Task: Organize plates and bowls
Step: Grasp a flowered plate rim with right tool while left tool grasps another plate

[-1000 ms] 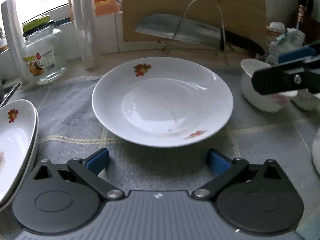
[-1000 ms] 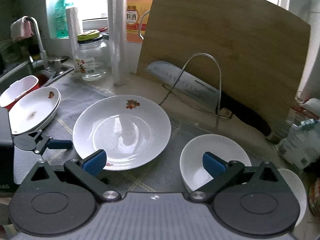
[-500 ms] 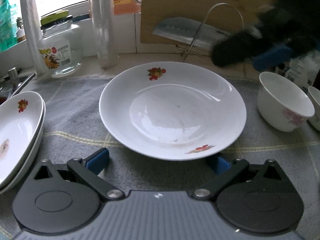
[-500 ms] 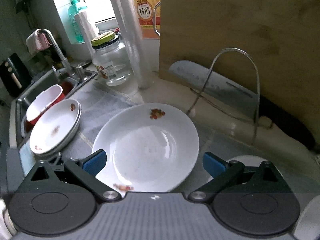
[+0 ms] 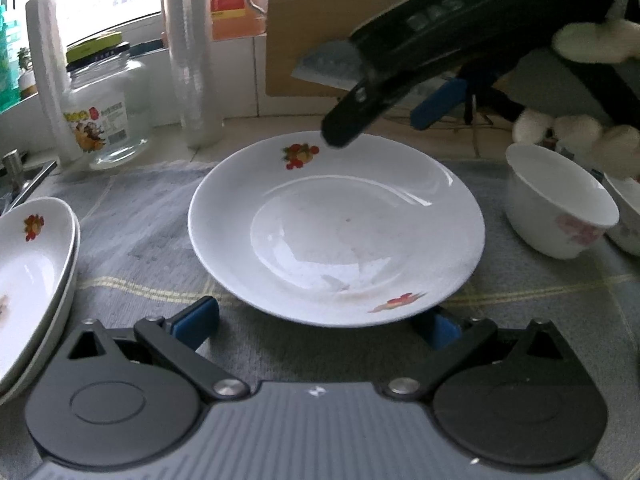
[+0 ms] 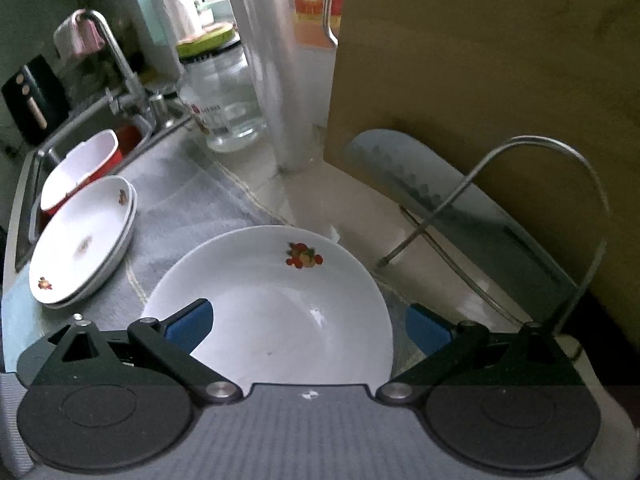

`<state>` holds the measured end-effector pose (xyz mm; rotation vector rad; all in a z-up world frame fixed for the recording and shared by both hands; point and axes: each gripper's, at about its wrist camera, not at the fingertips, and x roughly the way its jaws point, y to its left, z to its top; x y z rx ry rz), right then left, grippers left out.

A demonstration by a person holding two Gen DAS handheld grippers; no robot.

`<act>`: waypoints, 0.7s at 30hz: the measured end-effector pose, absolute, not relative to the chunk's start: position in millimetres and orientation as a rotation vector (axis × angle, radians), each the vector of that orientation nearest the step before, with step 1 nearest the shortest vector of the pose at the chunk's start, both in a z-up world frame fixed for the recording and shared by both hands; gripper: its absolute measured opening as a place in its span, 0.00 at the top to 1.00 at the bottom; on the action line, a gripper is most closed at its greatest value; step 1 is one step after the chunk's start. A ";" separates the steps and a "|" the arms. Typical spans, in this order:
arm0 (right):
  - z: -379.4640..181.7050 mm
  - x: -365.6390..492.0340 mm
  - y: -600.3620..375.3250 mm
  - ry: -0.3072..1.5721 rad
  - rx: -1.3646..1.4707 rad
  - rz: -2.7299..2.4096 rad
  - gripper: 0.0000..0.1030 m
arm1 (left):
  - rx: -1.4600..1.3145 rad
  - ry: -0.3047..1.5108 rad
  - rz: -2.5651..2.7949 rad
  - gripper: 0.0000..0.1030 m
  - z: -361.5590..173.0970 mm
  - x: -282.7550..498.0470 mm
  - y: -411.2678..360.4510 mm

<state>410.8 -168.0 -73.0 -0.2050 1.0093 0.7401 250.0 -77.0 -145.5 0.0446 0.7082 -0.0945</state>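
Note:
A white plate with fruit prints (image 5: 336,228) lies on the grey cloth, just ahead of my open left gripper (image 5: 316,324); its near rim overhangs the right pad. My right gripper (image 6: 308,328) is open and hangs above the same plate (image 6: 272,304); from the left wrist view it shows over the plate's far right rim (image 5: 384,112). A stack of matching plates (image 5: 28,268) sits at the left, also in the right wrist view (image 6: 80,240). A white bowl (image 5: 560,208) stands at the right, with another bowl's edge (image 5: 624,216) behind it.
A wooden cutting board (image 6: 500,80), a cleaver (image 6: 420,176) and a wire rack (image 6: 520,200) stand at the back. A glass jar (image 5: 108,116) and a plastic roll (image 5: 196,52) are at the back left. The sink with a red-and-white tub (image 6: 84,164) is at far left.
My right gripper has moved left and lower, from above the bowl to over the plate. My left gripper has closed in on the plate's near rim.

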 end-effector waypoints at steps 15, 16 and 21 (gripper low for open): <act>-98.7 447.9 -149.4 1.109 -0.191 0.828 0.04 | 0.068 0.689 -0.124 0.01 -145.6 251.4 -77.5; -99.6 449.6 -148.8 1.113 -0.190 0.830 0.07 | 0.073 0.687 -0.125 0.01 -145.7 251.4 -77.6; -103.9 455.0 -144.2 1.126 -0.192 0.853 0.15 | 0.065 0.687 -0.134 0.01 -146.0 251.6 -75.8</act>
